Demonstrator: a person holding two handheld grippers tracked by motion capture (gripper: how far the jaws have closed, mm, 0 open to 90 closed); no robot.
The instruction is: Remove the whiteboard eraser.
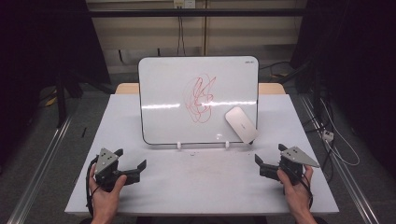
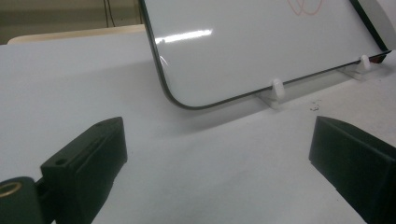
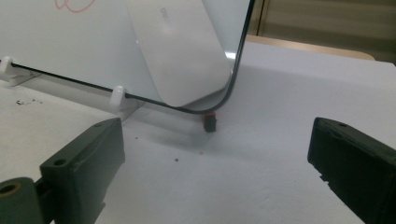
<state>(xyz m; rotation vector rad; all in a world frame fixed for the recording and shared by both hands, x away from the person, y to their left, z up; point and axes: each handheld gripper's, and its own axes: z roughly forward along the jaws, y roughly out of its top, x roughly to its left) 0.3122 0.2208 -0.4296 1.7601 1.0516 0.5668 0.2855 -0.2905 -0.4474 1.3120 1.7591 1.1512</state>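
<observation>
right gripper: the right gripper [image 1: 269, 164] sits at the lower right of the high view, in the person's right hand. Its jaws stand wide apart and nothing is between them.
left gripper: the left gripper [image 1: 131, 162] sits at the lower left of the high view. Its jaws are wide apart too, with bare table between them.
eraser: the eraser [image 1: 241, 124] is a pale, flat, rounded pad. It sticks to the lower right part of the whiteboard, right of the middle of the high view. In the right gripper view it is at the top middle [image 3: 180, 56].
how the eraser handles: it looks light and stiff, with a smooth top that may slip. It seems to cling to the board, so it may need a small pull.
where to hold: I think the two long sides are best, near the middle.
red scribble: the red scribble [image 1: 201, 99] is in the middle of the board, just left of the eraser.
whiteboard: the whiteboard [image 1: 163, 88] leans back in two small white clips [image 1: 179, 145]. It looks thin and may tip if pushed hard.
table: the white table [image 1: 196, 186] is under it all, with tiny dark crumbs near the board.
</observation>
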